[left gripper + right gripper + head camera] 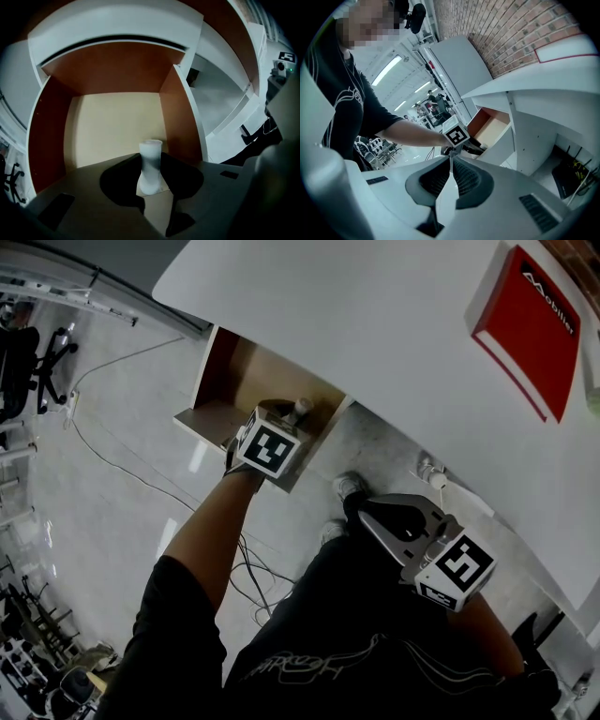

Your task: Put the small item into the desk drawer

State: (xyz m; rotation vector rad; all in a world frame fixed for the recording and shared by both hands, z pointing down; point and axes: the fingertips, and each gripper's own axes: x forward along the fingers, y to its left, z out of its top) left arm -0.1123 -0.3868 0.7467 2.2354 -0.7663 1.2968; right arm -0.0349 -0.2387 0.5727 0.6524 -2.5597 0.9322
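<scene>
- The left gripper (150, 157) is clamped on the small white item (150, 169). Its 2 jaws press the item's narrow waist and hold it upright.
- Straight ahead of that gripper and a little below it, the desk drawer (117, 124) stands pulled out, with a pale floor and brown side walls.
- I read this as the placing step. The item is at the drawer's mouth and not yet set down.
- The next move calls for easing forward and down until the base meets the drawer floor. It must stay clear of the wall on the gripper's right, and then the jaws part gently so the item doesn't tip.
- The right gripper (450, 161) has its jaws closed together with nothing between them. The drawer sits well apart, ahead of it.
- Far to the right of both grippers, a red box (530, 329) lies on the white tabletop (375, 315). It carries a white peaked logo, then letters reading "obilier"; I can't separate the first letter from the logo.
- The grippers' cubes show only square marker patterns, with 0 words on them.
</scene>
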